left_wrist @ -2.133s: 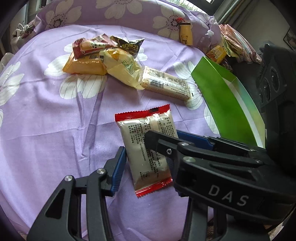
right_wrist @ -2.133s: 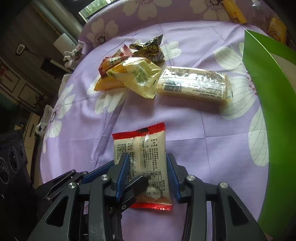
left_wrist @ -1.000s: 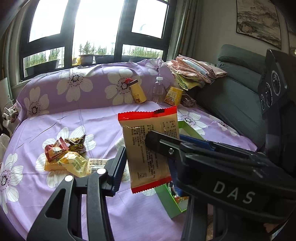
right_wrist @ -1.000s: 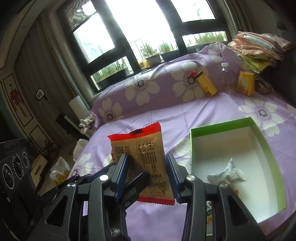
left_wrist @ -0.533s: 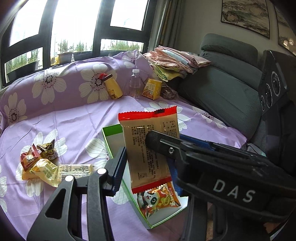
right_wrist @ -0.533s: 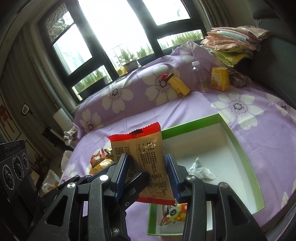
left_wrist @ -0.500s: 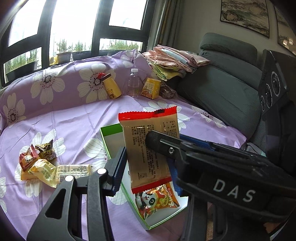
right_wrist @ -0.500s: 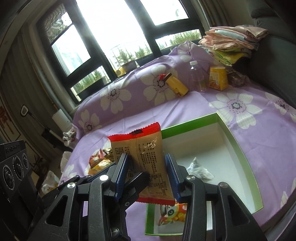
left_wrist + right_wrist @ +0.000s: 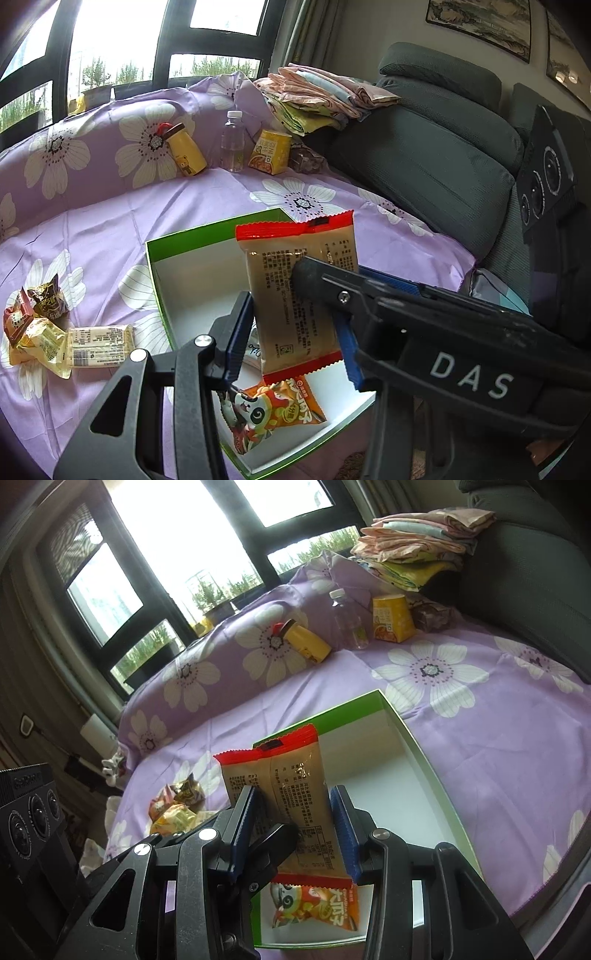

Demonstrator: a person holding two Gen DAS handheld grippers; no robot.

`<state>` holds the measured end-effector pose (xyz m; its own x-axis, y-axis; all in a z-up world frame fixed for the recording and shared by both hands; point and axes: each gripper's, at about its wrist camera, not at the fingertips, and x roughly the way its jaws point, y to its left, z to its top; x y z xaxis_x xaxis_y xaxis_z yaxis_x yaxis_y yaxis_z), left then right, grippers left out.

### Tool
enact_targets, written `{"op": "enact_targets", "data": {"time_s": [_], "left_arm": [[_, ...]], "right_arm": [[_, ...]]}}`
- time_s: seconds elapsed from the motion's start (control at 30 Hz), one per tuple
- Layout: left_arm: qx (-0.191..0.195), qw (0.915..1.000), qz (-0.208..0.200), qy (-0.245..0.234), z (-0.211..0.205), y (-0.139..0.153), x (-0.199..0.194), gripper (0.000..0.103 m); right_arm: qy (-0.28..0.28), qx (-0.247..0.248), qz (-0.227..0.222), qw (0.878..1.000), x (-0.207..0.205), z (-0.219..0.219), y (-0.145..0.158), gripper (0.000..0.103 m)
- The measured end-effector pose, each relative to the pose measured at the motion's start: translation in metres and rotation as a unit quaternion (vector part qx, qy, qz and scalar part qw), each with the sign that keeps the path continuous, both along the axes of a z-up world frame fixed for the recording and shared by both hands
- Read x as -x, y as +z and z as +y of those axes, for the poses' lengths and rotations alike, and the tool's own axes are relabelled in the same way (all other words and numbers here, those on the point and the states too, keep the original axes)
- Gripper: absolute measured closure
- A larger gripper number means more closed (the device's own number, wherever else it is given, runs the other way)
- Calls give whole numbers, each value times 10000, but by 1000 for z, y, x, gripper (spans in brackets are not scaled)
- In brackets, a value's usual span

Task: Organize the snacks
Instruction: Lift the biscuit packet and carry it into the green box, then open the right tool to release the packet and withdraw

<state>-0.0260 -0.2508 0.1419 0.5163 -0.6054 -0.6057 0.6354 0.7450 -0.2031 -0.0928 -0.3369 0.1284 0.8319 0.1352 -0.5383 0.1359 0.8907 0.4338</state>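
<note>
Tan snack packet with red ends (image 9: 299, 295) hung upright right above the green box (image 9: 155, 280), clamped from both sides by left gripper (image 9: 291, 325) and right gripper (image 9: 291, 827), fingers narrow. Orange cartoon packet (image 9: 273, 410) lay inside the box. Leftover snack pile (image 9: 55, 332) sat beside the box.

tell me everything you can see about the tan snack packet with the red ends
The tan plastic snack packet with crimped red ends is a flat, glossy pillow pack, back side showing, with small dark print and a centre seam. It stands nearly upright, one red end up, lifted above the open green-rimmed white box. Both the left tongs and the right tongs pinch its long edges between blue pads.
</note>
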Motion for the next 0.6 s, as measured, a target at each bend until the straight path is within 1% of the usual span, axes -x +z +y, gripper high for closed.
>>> {"op": "enact_targets", "data": {"time_s": [0.27,0.33,0.4,0.5,0.57,0.6], "left_arm": [[-52,9990,370,-264,-23,-14,-10,60],[-138,9973,624,-367,-31,-23,-19,61],[-249,9942,1003,-287,-36,-37,-29,62],[-308,9922,1183,-250,-39,-49,-34,65],[-274,9885,1458,-305,-41,-57,-41,67],[-316,9870,1554,-267,-42,-61,-43,67]], "right_arm": [[-265,-168,267,9992,-1,-23,-12,59],[-329,-158,352,9987,-4,-28,-16,59],[-416,-148,542,9976,-13,-33,-26,59],[-358,-525,887,9940,-27,-44,-48,59],[-425,-530,1037,9923,-31,-47,-57,59],[-516,-476,1126,9912,-34,-47,-60,59]]}}
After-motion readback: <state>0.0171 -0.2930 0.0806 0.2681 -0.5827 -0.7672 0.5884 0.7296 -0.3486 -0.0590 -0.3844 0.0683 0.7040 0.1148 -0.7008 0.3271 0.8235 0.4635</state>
